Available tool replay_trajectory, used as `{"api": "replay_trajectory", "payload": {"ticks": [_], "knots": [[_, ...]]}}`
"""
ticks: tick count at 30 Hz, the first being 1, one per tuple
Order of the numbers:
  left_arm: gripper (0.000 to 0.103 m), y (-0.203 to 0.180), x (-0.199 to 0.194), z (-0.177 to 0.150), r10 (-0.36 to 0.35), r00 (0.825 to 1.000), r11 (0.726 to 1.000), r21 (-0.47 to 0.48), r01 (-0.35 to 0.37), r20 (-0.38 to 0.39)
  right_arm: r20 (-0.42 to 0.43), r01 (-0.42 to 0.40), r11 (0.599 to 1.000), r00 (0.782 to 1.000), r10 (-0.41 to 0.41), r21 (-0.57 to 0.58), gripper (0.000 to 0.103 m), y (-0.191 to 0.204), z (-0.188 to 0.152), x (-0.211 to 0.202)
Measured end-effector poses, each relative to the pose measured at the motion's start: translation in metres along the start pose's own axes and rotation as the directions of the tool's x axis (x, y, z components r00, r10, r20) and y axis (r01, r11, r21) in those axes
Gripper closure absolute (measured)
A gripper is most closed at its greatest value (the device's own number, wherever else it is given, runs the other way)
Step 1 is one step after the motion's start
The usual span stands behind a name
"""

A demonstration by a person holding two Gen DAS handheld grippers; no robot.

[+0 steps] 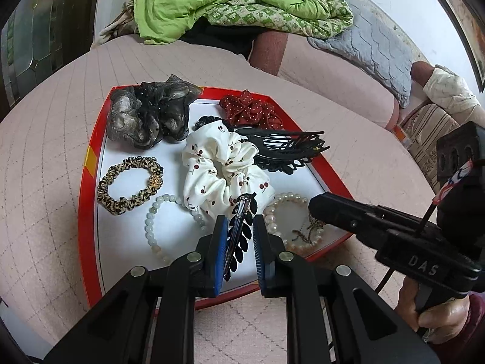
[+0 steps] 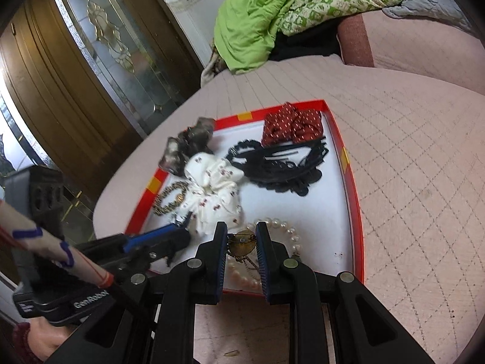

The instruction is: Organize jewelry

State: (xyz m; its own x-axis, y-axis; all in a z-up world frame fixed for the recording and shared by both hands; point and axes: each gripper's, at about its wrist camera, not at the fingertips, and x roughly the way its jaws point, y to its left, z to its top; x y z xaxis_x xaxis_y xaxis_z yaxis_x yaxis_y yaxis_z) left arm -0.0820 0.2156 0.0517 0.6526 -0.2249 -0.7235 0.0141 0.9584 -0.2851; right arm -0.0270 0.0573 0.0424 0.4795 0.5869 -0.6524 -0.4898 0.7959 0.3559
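A red-rimmed tray (image 1: 88,163) with a white floor holds hair ties and jewelry on a pink quilted surface. My left gripper (image 1: 239,227) stands open around a black leaf-shaped hair clip (image 1: 239,233), which leans on the left pad. My right gripper (image 2: 241,236) has its pads on either side of a gold fan-shaped pendant (image 2: 241,244) with a chain, over a pearl bracelet (image 2: 285,227). A white cherry scrunchie (image 1: 221,170), leopard hair tie (image 1: 130,185), jade bead bracelet (image 1: 157,221), black comb clip (image 1: 285,148), red dotted scrunchie (image 1: 251,112) and grey-black scrunchie (image 1: 148,115) lie in the tray.
A green quilt (image 1: 218,3) and a grey blanket (image 1: 372,48) are piled at the back. A wood-and-glass door (image 2: 91,69) stands to the left. The tray's near rim (image 2: 242,293) lies just under my right fingers.
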Motion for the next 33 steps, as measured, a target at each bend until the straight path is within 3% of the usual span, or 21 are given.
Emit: {"api": "replay_trajectory", "payload": {"ticks": [23, 27, 33], "knots": [[0.086, 0.001, 0.007, -0.001, 0.028, 0.999, 1.0, 0.007, -0.028, -0.02, -0.052, 0.029, 1.0, 0.998, -0.028, 0.004, 0.081, -0.005, -0.005, 0.018], [0.07, 0.002, 0.006, -0.001, 0.032, 0.999, 0.999, 0.004, -0.031, -0.012, -0.058, 0.024, 1.0, 0.998, -0.023, 0.013, 0.081, -0.006, -0.004, 0.017], [0.056, -0.001, -0.013, 0.0, 0.049, 0.997, 0.999, -0.005, -0.049, 0.062, -0.006, 0.016, 1.0, 1.0, -0.016, 0.017, 0.075, -0.002, 0.002, -0.009]]}}
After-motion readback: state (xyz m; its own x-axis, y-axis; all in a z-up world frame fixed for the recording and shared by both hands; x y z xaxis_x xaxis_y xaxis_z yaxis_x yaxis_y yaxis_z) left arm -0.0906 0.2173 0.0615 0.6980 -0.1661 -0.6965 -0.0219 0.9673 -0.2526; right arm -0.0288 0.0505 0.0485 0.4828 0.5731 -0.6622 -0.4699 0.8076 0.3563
